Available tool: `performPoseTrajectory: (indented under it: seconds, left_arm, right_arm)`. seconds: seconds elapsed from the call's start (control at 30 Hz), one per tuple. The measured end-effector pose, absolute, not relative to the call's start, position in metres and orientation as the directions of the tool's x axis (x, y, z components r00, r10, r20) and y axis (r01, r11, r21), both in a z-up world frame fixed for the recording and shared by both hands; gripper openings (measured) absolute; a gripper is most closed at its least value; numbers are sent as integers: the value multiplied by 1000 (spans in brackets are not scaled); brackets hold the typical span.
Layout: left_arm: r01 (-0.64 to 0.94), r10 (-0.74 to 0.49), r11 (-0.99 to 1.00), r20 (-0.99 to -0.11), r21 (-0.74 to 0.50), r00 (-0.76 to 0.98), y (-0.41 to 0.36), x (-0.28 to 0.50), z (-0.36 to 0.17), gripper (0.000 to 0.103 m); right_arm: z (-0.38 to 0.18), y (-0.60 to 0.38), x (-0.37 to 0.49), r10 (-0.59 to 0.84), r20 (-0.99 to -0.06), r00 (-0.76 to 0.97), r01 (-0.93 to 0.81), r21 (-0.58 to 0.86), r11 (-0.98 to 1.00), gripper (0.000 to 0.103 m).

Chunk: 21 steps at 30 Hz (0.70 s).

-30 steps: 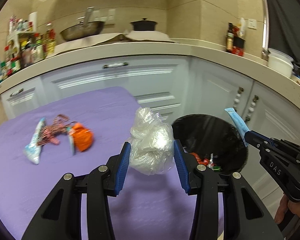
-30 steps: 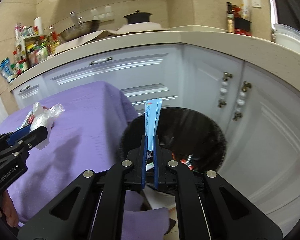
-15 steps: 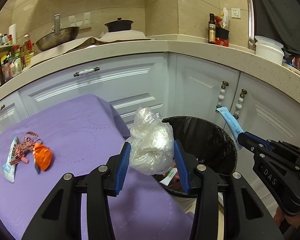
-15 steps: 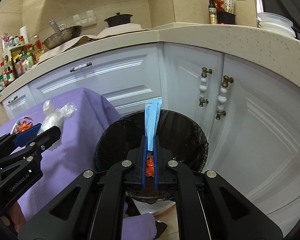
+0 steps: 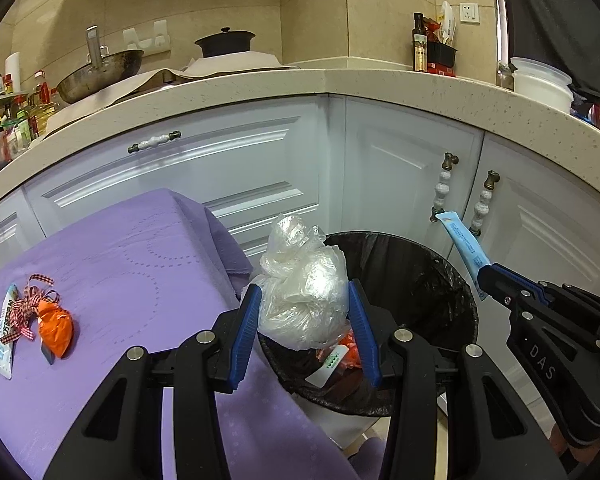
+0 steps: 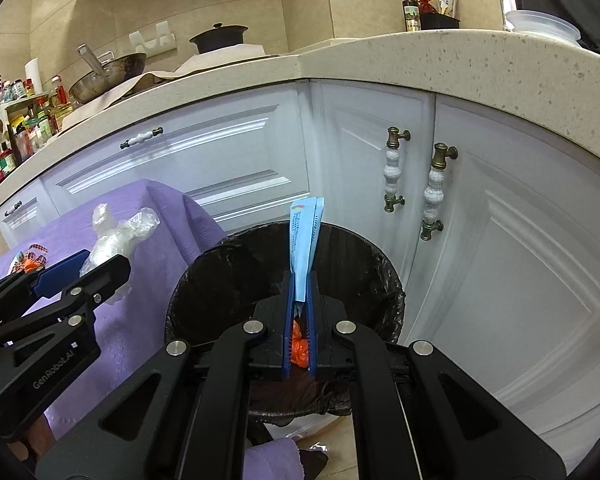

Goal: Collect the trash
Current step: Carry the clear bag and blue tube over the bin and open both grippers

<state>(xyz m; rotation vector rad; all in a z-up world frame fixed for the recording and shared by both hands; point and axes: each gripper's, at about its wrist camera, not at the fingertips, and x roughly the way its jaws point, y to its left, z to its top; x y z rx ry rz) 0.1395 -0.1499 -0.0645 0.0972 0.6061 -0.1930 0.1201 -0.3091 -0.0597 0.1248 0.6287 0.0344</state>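
Right gripper over the black-lined trash bin

The right gripper pinches a blue sachet upright above the trash bin. Left of the bin, the left gripper clasps a clear plastic bag over the purple cloth.

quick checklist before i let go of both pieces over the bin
1. Left gripper shut on plastic bag: ok.
2. Right gripper shut on blue packet: ok.
3. Packet over the bin opening: ok in the right wrist view.
4. Bag over the opening: not ok, it hangs at the near left rim, by the purple cloth.
5. Room in the bin: ok, trash lies low inside.
6. Table finished: not ok, orange wrapper, ribbon and a white packet remain.
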Motion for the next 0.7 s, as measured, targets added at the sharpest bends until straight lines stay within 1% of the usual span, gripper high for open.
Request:
performPoseTrajectory:
  seconds: [0.3,0.37,0.43,0.47,0.57,0.7]
  left_arm:
    - [208,-142,977,-575,51,806,-158,152,-68,45]
    - [207,-140,977,-578,52,804,-159,155,-69,45]
    - [201,-133,978,-589,51,797,-159,160,-72,49]
    - [197,-133,980,-600,42,789,-159,162,-74,50]
    - [186,-133,982,-611,24,781,-157,165,-75,55]
    - [187,-134,982,-602,27,787,-158,164,-73,63]
  right_arm:
    - [-64,-312,131,63,-584,809,15,128,992,6]
    - [-65,-313,134,64,-586,808,17,131,991,7]
    - [-67,-314,137,61,-583,810,24,138,990,11]
    - [-67,-315,138,60,-582,811,28,140,990,16]
    - [-69,-315,140,62,-586,808,31,148,989,19]
    - [-69,-315,139,58,-585,809,32,142,989,20]
